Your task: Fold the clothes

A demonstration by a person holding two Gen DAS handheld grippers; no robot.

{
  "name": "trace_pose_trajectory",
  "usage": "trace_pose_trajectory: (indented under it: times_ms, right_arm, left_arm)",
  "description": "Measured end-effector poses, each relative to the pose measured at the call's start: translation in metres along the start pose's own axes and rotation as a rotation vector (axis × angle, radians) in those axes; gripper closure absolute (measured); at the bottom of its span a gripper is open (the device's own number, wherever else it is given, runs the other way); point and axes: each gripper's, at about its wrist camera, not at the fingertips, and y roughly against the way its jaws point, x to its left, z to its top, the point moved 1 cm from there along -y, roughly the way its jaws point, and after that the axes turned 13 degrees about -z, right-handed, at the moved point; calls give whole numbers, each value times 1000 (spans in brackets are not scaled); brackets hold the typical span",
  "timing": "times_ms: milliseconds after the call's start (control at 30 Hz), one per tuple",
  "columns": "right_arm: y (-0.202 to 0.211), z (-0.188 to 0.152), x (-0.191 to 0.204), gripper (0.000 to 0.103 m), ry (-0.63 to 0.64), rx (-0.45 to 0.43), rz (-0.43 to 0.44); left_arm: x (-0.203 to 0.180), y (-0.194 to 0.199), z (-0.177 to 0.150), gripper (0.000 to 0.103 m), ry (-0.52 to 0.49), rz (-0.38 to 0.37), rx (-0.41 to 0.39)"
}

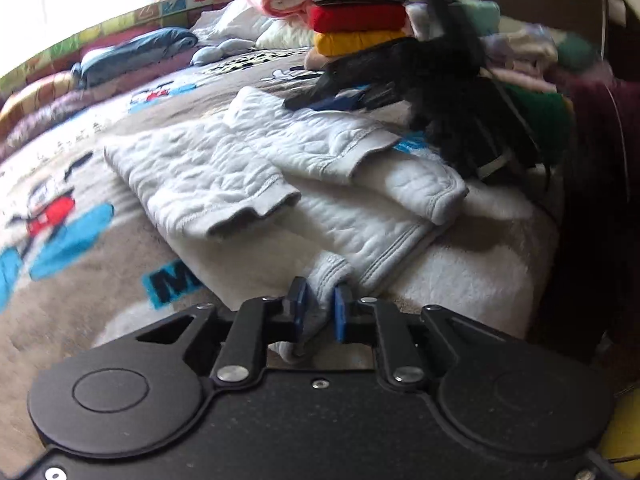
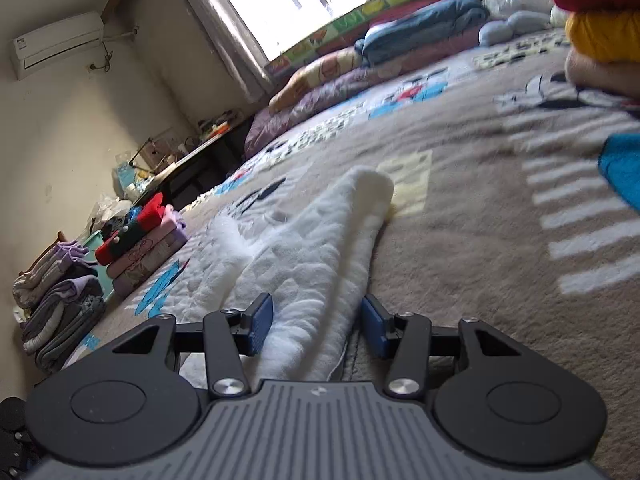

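A white quilted fleece garment point(image 1: 280, 168) lies on the cartoon-print bed blanket point(image 1: 72, 240), both sleeves folded across its body. My left gripper point(image 1: 320, 304) is shut on the garment's near hem edge, which bunches between the blue pads. In the right wrist view the same white garment point(image 2: 304, 256) stretches away from me. My right gripper point(image 2: 316, 320) is open, its blue pads point(image 2: 260, 320) on either side of the fabric edge, low on the blanket point(image 2: 480, 240).
A stack of folded clothes, red and yellow point(image 1: 360, 28), stands at the far side of the bed, with a dark garment point(image 1: 460, 92) and a heap of mixed clothes to the right. Folded piles point(image 2: 132, 248) sit at the bed's left edge. Pillows point(image 2: 420, 28) lie below the window.
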Motion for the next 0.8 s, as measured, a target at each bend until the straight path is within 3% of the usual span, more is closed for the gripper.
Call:
trace_pose_trajectory:
  times_ms: [67, 167, 233, 300, 433, 600, 700, 800]
  right_arm:
    - [19, 3, 10, 54, 63, -74, -14]
    - [50, 5, 36, 55, 222, -154, -14]
    - [67, 1, 59, 60, 339, -175, 14]
    - [79, -9, 83, 75, 434, -170, 35]
    - [84, -46, 128, 85, 637, -80, 71]
    - [67, -75, 162, 92, 761, 73, 88]
    - [51, -86, 166, 92, 778, 190, 71]
    - [45, -81, 158, 92, 688, 253, 82]
  left_arm:
    - [5, 3, 0, 81, 72, -38, -22]
    - [16, 7, -2, 54, 239, -154, -74]
    - [14, 9, -3, 51, 264, -181, -84]
    - [8, 6, -4, 50, 236, -166, -73]
    - [-7, -3, -9, 49, 118, -103, -46]
    - [-10, -9, -12, 47, 80, -87, -52]
    - [-13, -11, -12, 47, 52, -74, -49]
    - [-12, -11, -11, 47, 44, -71, -39]
